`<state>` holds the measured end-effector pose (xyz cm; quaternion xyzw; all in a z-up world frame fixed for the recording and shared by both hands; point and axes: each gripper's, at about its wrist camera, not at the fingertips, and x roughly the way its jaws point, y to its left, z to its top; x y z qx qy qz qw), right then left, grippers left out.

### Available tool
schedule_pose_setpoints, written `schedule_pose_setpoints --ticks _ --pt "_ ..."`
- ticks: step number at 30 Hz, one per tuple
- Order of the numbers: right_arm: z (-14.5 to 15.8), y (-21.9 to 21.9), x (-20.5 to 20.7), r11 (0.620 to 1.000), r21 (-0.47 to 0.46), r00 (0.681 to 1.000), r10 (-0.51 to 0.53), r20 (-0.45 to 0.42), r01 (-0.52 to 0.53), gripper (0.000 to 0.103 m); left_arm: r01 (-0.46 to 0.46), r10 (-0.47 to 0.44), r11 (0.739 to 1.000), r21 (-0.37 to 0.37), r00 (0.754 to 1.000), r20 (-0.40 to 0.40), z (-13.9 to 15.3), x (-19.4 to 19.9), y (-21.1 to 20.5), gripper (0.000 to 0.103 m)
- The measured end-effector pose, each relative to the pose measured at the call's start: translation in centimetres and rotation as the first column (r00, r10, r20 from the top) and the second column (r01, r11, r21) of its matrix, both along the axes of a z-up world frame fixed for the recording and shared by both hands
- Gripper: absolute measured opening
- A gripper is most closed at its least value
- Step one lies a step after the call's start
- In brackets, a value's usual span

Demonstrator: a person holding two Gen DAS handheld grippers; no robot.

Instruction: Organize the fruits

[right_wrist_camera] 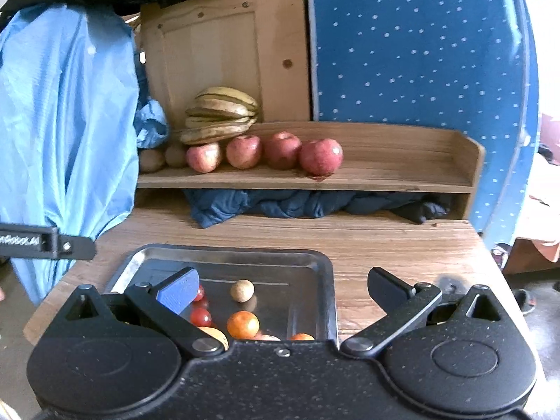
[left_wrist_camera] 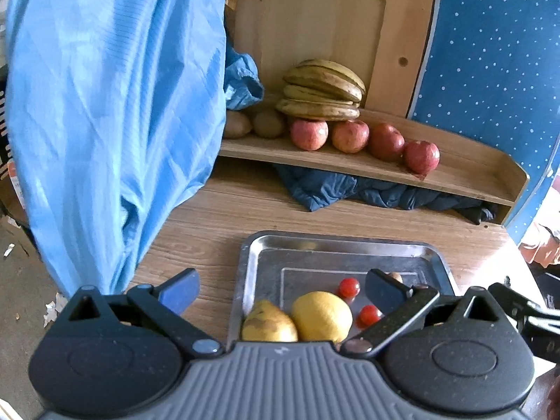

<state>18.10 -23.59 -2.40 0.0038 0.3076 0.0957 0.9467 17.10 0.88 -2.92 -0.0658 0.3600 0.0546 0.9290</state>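
A metal tray (left_wrist_camera: 266, 245) (right_wrist_camera: 315, 266) lies on the wooden table. In the left wrist view it holds a pear (left_wrist_camera: 267, 323), a lemon (left_wrist_camera: 322, 316) and cherry tomatoes (left_wrist_camera: 349, 287). In the right wrist view it holds an orange (right_wrist_camera: 243, 324), a small brown fruit (right_wrist_camera: 242, 290) and cherry tomatoes (right_wrist_camera: 201, 316). My left gripper (left_wrist_camera: 281, 288) is open and empty above the tray's near edge. My right gripper (right_wrist_camera: 281, 288) is open and empty over the tray's right part. On the wooden shelf (left_wrist_camera: 472, 164) (right_wrist_camera: 402, 175) lie several red apples (left_wrist_camera: 350, 136) (right_wrist_camera: 281, 150), bananas (left_wrist_camera: 322, 91) (right_wrist_camera: 220, 115) and kiwis (left_wrist_camera: 267, 124) (right_wrist_camera: 175, 155).
A light blue sheet (left_wrist_camera: 112, 105) (right_wrist_camera: 66, 112) hangs at the left. A dark blue cloth (left_wrist_camera: 367, 192) (right_wrist_camera: 280, 206) is stuffed under the shelf. A blue dotted panel (left_wrist_camera: 490, 52) (right_wrist_camera: 420, 42) stands at the right. The left gripper's body (right_wrist_camera: 45, 241) shows at the left of the right wrist view.
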Motion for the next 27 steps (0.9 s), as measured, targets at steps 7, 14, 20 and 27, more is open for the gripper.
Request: schedule_pose_setpoints --ticks 7,14,20,27 --pt "1.1 1.7 -3.2 0.996 -0.03 0.995 -0.08 0.053 0.082 0.102 0.022 -0.021 0.999 -0.025 0.999 0.031 0.3 -3.3 2.0 0.103" --pt "1.5 3.7 -7.0 0.995 -0.044 0.993 -0.091 0.074 0.094 0.102 0.021 -0.019 0.999 -0.04 0.999 0.046 0.3 -6.7 3.7 0.103" --pt "2.3 4.7 -8.8 0.995 -0.054 0.993 -0.077 0.091 0.082 0.102 0.015 -0.014 1.0 -0.018 0.998 0.058 0.8 -8.1 4.3 0.103" --pt "2.4 5.5 -10.9 0.997 -0.056 0.995 -0.055 0.079 0.06 0.102 0.059 -0.059 0.998 -0.003 0.996 0.066 0.3 -10.1 3.9 0.103"
